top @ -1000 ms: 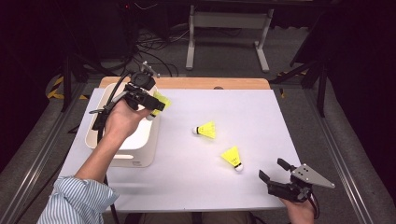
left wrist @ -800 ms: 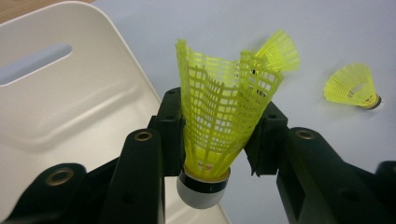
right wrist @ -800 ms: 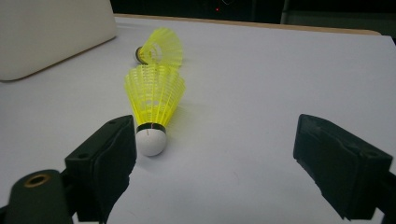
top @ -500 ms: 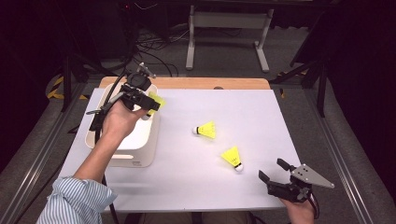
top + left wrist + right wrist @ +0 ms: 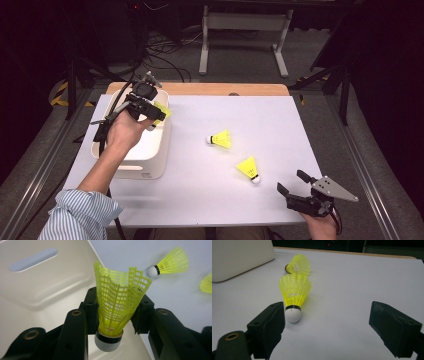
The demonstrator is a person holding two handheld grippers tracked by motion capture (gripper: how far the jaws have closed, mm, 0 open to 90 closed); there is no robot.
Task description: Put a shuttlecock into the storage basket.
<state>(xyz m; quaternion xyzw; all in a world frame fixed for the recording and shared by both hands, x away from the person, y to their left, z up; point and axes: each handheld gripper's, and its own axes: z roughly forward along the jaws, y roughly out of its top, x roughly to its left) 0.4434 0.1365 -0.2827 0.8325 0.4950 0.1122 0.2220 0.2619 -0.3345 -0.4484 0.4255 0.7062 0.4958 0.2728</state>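
Note:
My left gripper (image 5: 150,107) hangs over the right rim of the white bin (image 5: 150,162), shut on a yellow shuttlecock (image 5: 162,112). In the left gripper view the jaws pinch the lower skirt of that shuttlecock (image 5: 117,297), its white cork toward the camera, with the bin (image 5: 45,292) below. Two more yellow shuttlecocks lie on the white table, one mid-table (image 5: 221,139) and one nearer the front (image 5: 248,167). My right gripper (image 5: 292,182) rests open at the front right. The nearer shuttlecock (image 5: 294,295) lies just ahead of its left jaw, the other shuttlecock (image 5: 298,263) behind it.
The white table top (image 5: 260,115) has a wooden strip (image 5: 200,89) along its far edge. Metal rails run down both sides of the table. Cables and a stand's legs (image 5: 240,45) lie on the dark floor behind. The bin's wall (image 5: 239,257) stands far left in the right gripper view.
My left gripper has shifted slightly left with the shuttlecock, farther over the bin. The right gripper and the two loose shuttlecocks have not moved.

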